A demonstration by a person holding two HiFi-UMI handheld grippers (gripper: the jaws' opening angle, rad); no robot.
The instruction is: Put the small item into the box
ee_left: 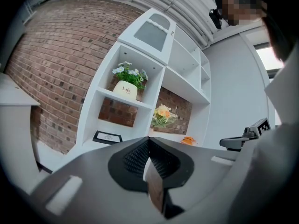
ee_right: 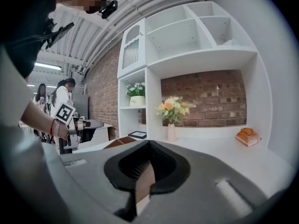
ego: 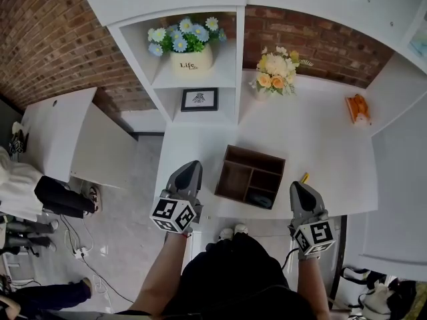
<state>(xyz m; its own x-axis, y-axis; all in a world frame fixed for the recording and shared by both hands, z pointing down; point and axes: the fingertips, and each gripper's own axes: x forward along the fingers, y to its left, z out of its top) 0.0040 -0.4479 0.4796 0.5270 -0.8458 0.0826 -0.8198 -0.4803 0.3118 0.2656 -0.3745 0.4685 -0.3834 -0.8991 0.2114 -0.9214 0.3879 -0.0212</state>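
- The person's bare forearms come up from the bottom of the head view, one gripper in each hand.
- The left gripper hangs over the counter's front left corner. In its own view the two jaws lie pressed together with nothing between them — it holds nothing.
- The right gripper is at the counter's front edge, further right. Its jaws are likewise closed tight on nothing.
- The small item, yellow and too small to make out, lies on the counter at the front edge, just beside the right gripper's tip and right of the box.
- The box — brown wood, open on top, split into compartments — sits near the front edge between the two grippers, turned a little askew.
- A dark thing lies in the box's front right compartment.
- At the back edge, against the brick wall, stands a vase of flowers.
- An orange thing sits by the counter's right edge.
- In the white shelf at the back left, a flowerpot stands above a framed picture.
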